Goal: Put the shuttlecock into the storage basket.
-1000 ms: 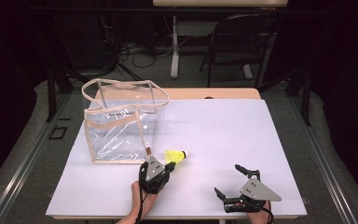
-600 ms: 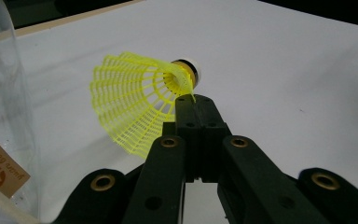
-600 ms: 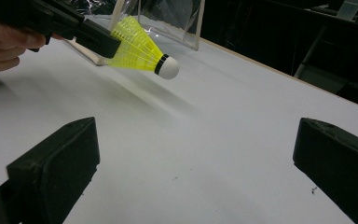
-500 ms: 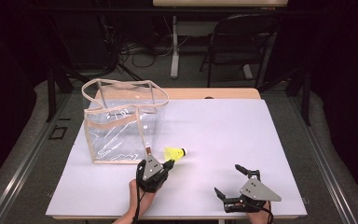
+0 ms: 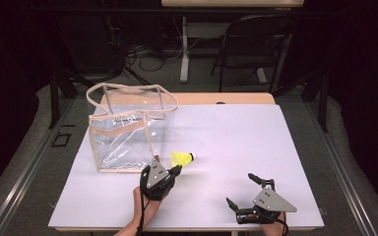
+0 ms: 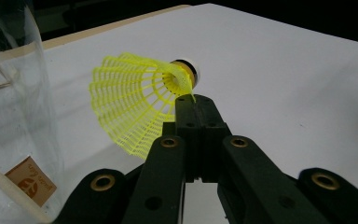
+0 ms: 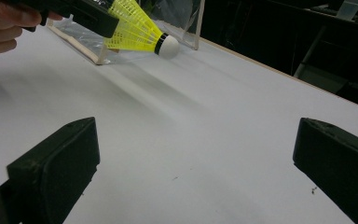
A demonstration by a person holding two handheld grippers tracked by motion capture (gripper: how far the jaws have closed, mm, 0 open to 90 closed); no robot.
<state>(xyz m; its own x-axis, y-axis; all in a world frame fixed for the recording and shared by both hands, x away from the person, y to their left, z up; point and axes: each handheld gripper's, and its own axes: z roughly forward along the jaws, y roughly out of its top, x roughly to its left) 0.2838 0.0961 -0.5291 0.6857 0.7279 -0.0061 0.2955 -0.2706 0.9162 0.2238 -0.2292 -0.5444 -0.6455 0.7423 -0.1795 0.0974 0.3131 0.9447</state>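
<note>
- The left gripper (image 5: 176,169) sits near the front of the white table (image 5: 256,142), just in front of the clear bag (image 5: 128,130), with the person's left hand (image 5: 145,209) wrapped around its body.
- Its two black jaws are pressed together and pinch the rim of the yellow mesh skirt of the shuttlecock (image 6: 135,100); in the left gripper view the jaws meet right at the skirt's edge, below the white cork.
- The shuttlecock (image 5: 183,158) lies tilted, its white cork pointing away from the bag and towards the table's middle; in the right gripper view the shuttlecock (image 7: 142,30) appears raised a little above the table top, with a faint shadow under it.
- The clear bag stands upright on the table's left part, its beige-trimmed mouth open upward and its handles raised; the shuttlecock is outside it, just beside its front right corner.
- The right gripper (image 5: 243,189) rests at the table's front right, well apart from the shuttlecock, its jaws spread wide with nothing but bare table between them.
- A small brown label is visible on the bag's wall in the left gripper view.
</note>
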